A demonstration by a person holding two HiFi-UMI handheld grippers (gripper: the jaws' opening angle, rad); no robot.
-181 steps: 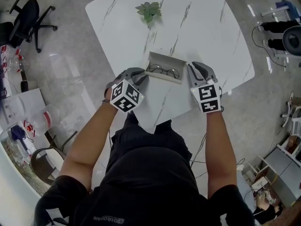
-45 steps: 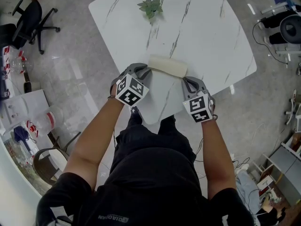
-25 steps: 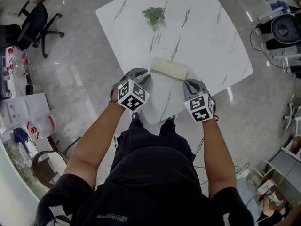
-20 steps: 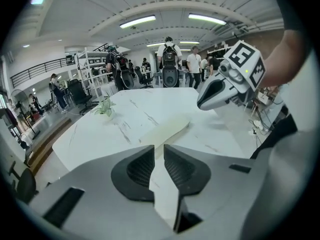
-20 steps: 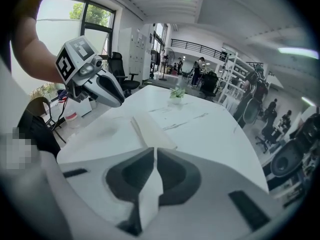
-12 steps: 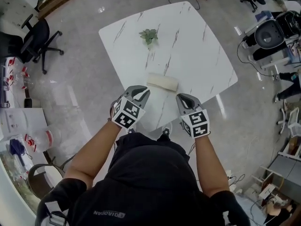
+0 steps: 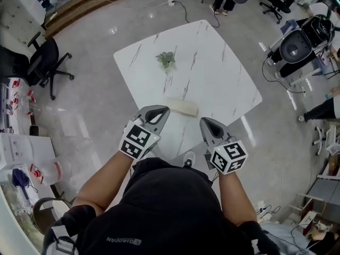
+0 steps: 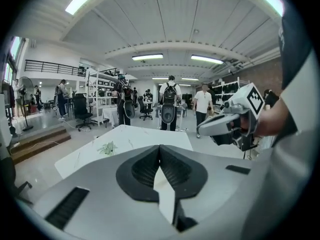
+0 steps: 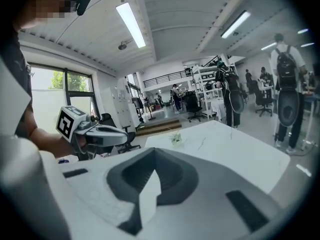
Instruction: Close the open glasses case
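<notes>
Glasses case (image 7: 182,107), cream and oblong, lies shut on the white marble table (image 7: 223,73), close to the table's near edge and about midway along it. A small green plant (image 7: 166,59) stands on the table further from the person, well apart from the case. The left gripper (image 7: 159,111) is held by the table's near edge, just left of the case and not touching it; its jaws are pressed together at the tips with nothing between them. The right gripper (image 7: 205,122) sits at that same edge, right of the case and clear of it, jaws likewise closed on nothing.
</notes>
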